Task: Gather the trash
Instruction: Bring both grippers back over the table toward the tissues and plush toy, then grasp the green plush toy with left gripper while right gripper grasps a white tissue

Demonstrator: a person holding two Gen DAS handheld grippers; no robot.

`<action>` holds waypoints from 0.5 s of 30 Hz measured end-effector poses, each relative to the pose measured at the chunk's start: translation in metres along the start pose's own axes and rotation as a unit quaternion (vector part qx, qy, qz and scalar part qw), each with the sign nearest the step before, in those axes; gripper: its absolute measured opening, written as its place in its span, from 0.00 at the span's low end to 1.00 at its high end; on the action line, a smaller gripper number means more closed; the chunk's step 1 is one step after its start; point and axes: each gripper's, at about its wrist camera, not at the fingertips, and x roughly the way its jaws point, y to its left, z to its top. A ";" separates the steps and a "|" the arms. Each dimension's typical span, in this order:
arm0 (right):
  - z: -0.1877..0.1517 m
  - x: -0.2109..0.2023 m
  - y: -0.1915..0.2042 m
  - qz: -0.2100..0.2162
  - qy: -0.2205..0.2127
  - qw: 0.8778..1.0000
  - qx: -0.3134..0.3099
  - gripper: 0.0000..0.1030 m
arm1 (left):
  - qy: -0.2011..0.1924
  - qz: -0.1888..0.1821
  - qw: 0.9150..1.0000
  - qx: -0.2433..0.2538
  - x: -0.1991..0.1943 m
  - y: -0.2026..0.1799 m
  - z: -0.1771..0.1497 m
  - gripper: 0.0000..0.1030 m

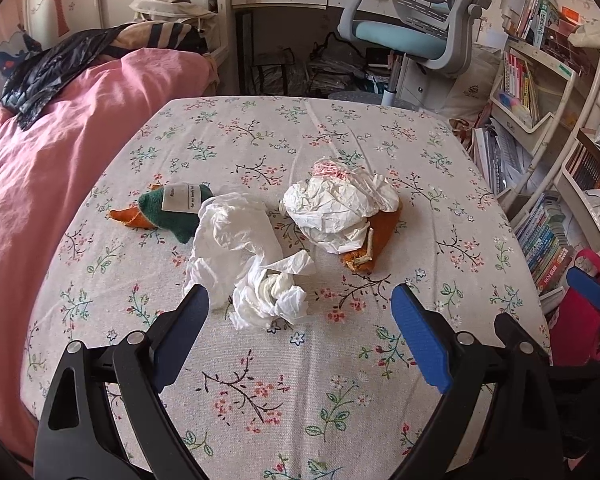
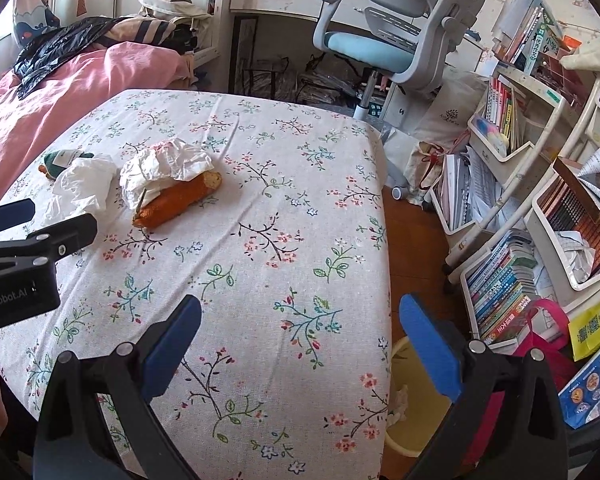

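Observation:
Crumpled white tissue (image 1: 256, 264) lies on the floral tablecloth (image 1: 300, 400), just ahead of my open left gripper (image 1: 300, 304), which is empty. A bigger crumpled white paper wad (image 1: 336, 204) rests on an orange corn-shaped plush (image 1: 380, 236). A green and orange carrot plush (image 1: 168, 212) lies to the left. In the right wrist view the wad (image 2: 168, 168), corn plush (image 2: 176, 200) and tissue (image 2: 88, 184) lie far left. My right gripper (image 2: 300, 316) is open and empty at the table's right edge, above a yellow bin (image 2: 416, 412) on the floor.
A pink duvet (image 1: 40, 180) lies on the bed to the left, with a black bag (image 1: 52, 72) on it. A grey-blue desk chair (image 1: 412, 32) stands behind the table. Bookshelves and stacked books (image 2: 540, 240) crowd the right side. The left gripper's body (image 2: 20, 256) shows at left.

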 end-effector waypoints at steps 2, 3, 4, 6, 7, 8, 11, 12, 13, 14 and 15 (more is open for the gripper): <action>0.001 0.001 0.001 0.008 -0.001 1.000 0.002 0.93 | 0.002 0.008 1.000 -0.009 0.003 0.009 0.003 0.86; 0.002 0.002 0.002 0.013 -0.001 1.000 0.002 0.93 | 0.004 0.012 1.000 -0.015 0.004 0.014 0.004 0.86; 0.002 0.003 0.003 0.020 -0.001 1.000 0.003 0.93 | 0.005 0.017 1.000 -0.020 0.005 0.020 0.006 0.86; 0.004 0.004 0.006 0.040 -0.001 0.999 0.005 0.93 | 0.006 0.026 0.999 -0.036 0.007 0.034 0.010 0.86; 0.005 0.004 0.008 0.050 -0.001 0.999 0.004 0.93 | 0.007 0.030 0.999 -0.044 0.008 0.041 0.012 0.86; 0.006 0.005 0.011 0.060 0.000 0.998 0.003 0.92 | 0.008 0.033 0.998 -0.052 0.010 0.048 0.013 0.86; 0.010 0.007 0.023 0.083 0.000 0.997 -0.006 0.92 | 0.014 0.041 0.997 -0.068 0.014 0.064 0.016 0.86; 0.011 0.007 0.026 0.095 -0.002 0.995 -0.008 0.92 | 0.017 0.042 0.996 -0.071 0.016 0.068 0.016 0.86; 0.012 0.006 0.031 0.112 -0.004 0.994 -0.009 0.93 | 0.019 0.042 0.996 -0.073 0.017 0.072 0.017 0.86; 0.013 0.006 0.036 0.133 -0.006 0.991 -0.010 0.92 | 0.018 0.045 0.996 -0.074 0.018 0.077 0.018 0.86; 0.015 0.006 0.041 0.148 -0.006 0.989 -0.011 0.92 | 0.015 0.050 0.996 -0.077 0.017 0.082 0.020 0.86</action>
